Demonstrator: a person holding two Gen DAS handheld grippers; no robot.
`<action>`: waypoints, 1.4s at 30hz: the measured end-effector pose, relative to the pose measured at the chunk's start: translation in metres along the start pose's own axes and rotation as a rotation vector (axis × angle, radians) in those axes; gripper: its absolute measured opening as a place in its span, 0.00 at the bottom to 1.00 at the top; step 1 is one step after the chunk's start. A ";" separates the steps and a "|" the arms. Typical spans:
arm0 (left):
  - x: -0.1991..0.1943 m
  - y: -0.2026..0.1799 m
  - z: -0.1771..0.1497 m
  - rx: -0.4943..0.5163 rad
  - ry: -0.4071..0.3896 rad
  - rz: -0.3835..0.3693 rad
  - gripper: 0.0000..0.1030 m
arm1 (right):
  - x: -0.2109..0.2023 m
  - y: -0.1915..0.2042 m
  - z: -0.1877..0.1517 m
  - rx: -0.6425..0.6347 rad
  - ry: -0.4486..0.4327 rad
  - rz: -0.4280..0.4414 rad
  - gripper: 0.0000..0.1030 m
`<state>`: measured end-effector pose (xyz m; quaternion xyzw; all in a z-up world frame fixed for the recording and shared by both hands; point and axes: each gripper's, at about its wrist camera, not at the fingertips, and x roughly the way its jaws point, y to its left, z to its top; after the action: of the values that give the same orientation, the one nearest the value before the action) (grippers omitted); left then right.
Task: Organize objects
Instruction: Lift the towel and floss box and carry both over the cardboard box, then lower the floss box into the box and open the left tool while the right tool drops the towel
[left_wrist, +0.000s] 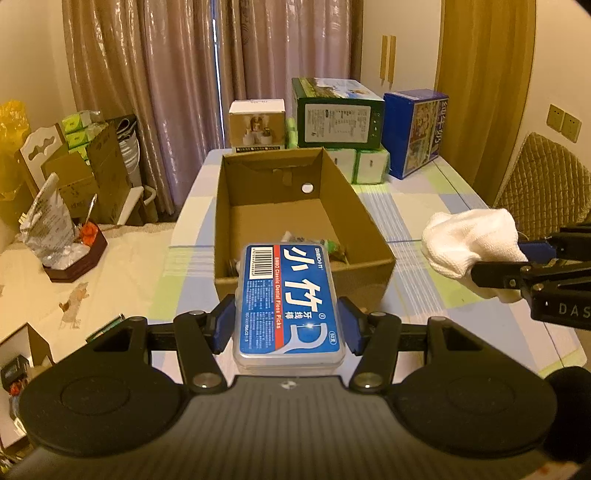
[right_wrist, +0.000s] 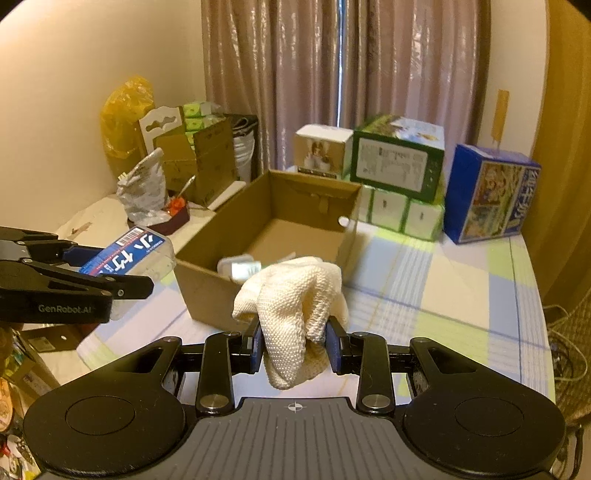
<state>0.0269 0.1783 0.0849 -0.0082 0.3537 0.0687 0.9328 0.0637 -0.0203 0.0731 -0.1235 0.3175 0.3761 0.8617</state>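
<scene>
Blue "Classic Dental Floss Picks" case (left_wrist: 290, 306) clamped, left gripper (left_wrist: 287, 326).

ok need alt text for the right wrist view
The right gripper holds a bunched white knit cloth before an open cardboard box on a checked tablecloth. At left, the left gripper holds a blue floss-pick case.

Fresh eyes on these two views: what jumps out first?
The blue floss pick box clamped in the left gripper, just short of the open cardboard box. Next, the white knit glove bunched in the right gripper, off that box's right side, over the checked tablecloth.
</scene>
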 end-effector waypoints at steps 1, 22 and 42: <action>0.001 0.001 0.003 0.007 -0.002 0.005 0.52 | 0.002 0.001 0.005 -0.003 -0.002 0.003 0.30; 0.055 0.035 0.079 0.029 0.030 -0.002 0.52 | 0.065 -0.011 0.078 -0.022 0.007 0.030 0.30; 0.152 0.045 0.121 0.089 0.112 0.002 0.52 | 0.155 -0.042 0.115 0.000 0.077 0.028 0.30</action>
<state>0.2132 0.2490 0.0763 0.0297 0.4082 0.0532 0.9109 0.2267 0.0916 0.0611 -0.1333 0.3522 0.3832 0.8434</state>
